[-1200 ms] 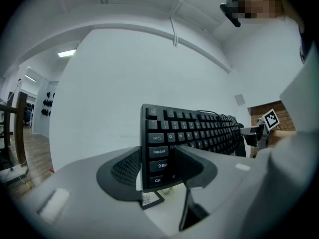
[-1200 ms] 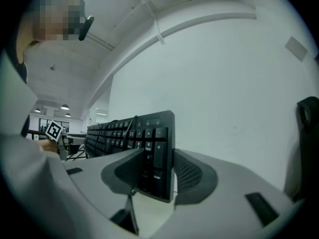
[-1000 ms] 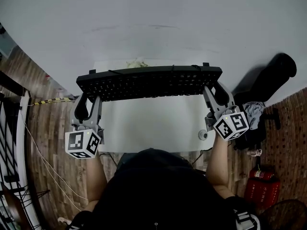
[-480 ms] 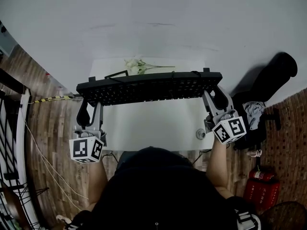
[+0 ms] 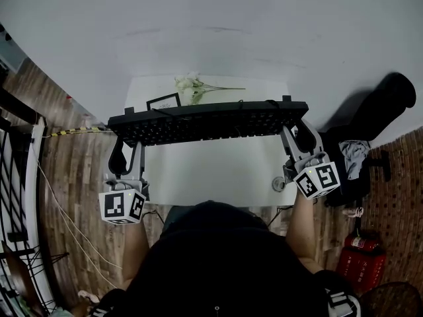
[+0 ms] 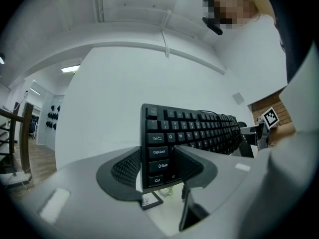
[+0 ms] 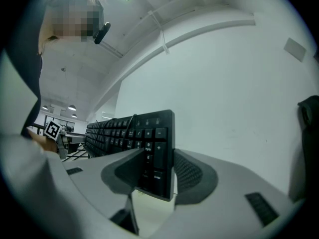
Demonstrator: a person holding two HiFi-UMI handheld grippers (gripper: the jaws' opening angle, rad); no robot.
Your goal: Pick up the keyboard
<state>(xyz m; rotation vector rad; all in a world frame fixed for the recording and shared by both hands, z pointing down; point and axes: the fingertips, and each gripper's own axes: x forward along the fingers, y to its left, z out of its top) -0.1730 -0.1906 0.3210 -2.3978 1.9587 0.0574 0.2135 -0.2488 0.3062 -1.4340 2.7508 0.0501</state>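
A black keyboard [image 5: 208,121] hangs level above the white table [image 5: 211,170], held at both ends with its keys tilted toward me. My left gripper [image 5: 125,147] is shut on its left end. In the left gripper view the pads clamp the keyboard [image 6: 189,128] by the Shift and Ctrl keys, at the left gripper [image 6: 157,161]. My right gripper [image 5: 294,134] is shut on the right end. In the right gripper view the keyboard [image 7: 129,131] stands on edge in the right gripper [image 7: 157,166], gripped at the number pad.
A small black picture frame [image 5: 163,102] and white flowers [image 5: 192,90] lie at the table's far edge, by the white wall. A small round object [image 5: 279,184] sits at the table's right front. A black bag [image 5: 377,107] and a red fire extinguisher [image 5: 362,256] are on the floor to the right.
Both grippers keep their hold on the keyboard. The picture frame and more of the flowers have come into sight beyond the keyboard's far edge as the view shifted.
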